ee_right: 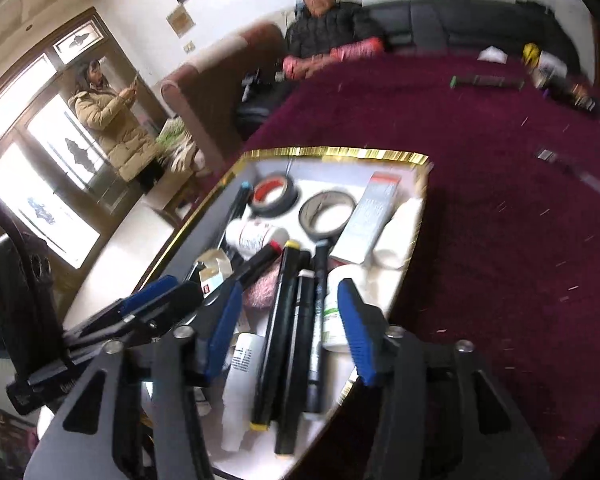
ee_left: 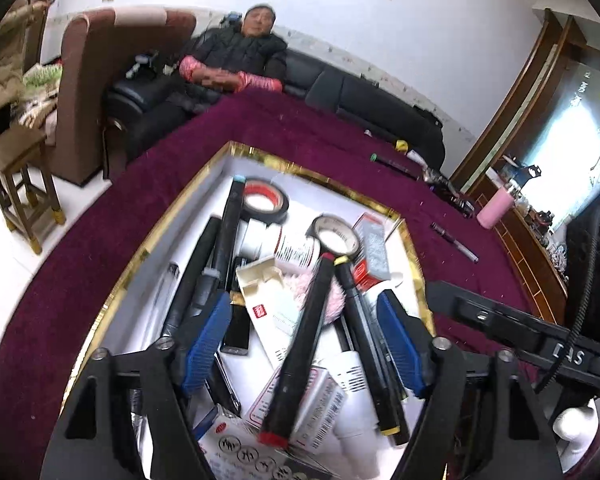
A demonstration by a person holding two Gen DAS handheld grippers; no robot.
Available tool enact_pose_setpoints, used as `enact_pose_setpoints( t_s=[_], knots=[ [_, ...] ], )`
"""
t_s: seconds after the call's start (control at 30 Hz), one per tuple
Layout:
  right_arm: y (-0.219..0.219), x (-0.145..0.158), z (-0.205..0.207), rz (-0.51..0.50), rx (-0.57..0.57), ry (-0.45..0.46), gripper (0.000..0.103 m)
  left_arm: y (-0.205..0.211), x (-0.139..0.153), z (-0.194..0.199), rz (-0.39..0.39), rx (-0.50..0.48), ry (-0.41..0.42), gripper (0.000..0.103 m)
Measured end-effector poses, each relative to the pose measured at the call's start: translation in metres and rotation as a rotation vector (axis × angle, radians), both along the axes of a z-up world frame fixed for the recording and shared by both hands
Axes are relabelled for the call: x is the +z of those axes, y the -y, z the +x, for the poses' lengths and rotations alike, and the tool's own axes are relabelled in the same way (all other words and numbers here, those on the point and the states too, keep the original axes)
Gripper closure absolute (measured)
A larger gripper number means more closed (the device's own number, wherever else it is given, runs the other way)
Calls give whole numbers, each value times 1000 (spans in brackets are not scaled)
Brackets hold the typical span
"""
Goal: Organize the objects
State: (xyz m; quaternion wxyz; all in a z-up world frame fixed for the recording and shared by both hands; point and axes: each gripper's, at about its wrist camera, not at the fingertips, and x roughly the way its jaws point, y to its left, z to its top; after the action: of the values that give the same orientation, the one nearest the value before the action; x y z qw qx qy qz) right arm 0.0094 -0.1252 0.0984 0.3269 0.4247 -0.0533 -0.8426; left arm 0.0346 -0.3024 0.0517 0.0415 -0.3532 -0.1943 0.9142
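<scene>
A white gold-rimmed box (ee_left: 148, 248) sat on the maroon cloth, crowded with black markers, two tape rolls, bottles and small cartons. A red-capped marker (ee_left: 300, 344) lay slanted on top, beside a yellow-capped marker (ee_left: 368, 344).

Both the left gripper (ee_left: 306, 340) and the right gripper (ee_right: 290, 330) have black angular arms joined by silver screws, tipped with ribbed blue pads (ee_left: 206, 340) facing inward across the jaws.

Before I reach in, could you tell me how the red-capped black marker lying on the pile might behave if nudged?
The red-capped marker looks round and rigid, so it would probably roll. It rests aslant on loose boxes in the gold-rimmed tray, so it may slide off.
</scene>
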Motion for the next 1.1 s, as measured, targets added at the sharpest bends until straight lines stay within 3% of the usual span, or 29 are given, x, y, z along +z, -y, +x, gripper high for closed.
enact_pose_setpoints(
  t_s=[0.07,0.2,0.27,0.43,0.57,0.73,0.87,1.0,1.1],
  knots=[
    [-8,11,13,17,-24,-59,49,-3,9,7,-12,4,-37,26],
    [-26,26,44,91,-100,-182,29,-17,24,23,-59,14,-87,25],
    [-30,33,55,129,-138,-241,24,-25,29,30,-103,34,-107,21],
    [-56,38,73,221,-217,-330,22,-46,44,51,-224,109,-198,3],
    [-68,35,76,271,-246,-362,22,-51,49,60,-226,156,-227,3],
    [-85,27,77,273,-255,-348,22,-60,56,65,-309,251,-212,2],
    [-89,20,77,289,-259,-346,22,-56,60,67,-272,264,-215,1],
    [-87,18,78,309,-250,-354,22,-54,54,62,-218,204,-178,1],
    [-85,17,80,330,-245,-373,22,-57,47,59,-223,189,-151,1]
  ],
)
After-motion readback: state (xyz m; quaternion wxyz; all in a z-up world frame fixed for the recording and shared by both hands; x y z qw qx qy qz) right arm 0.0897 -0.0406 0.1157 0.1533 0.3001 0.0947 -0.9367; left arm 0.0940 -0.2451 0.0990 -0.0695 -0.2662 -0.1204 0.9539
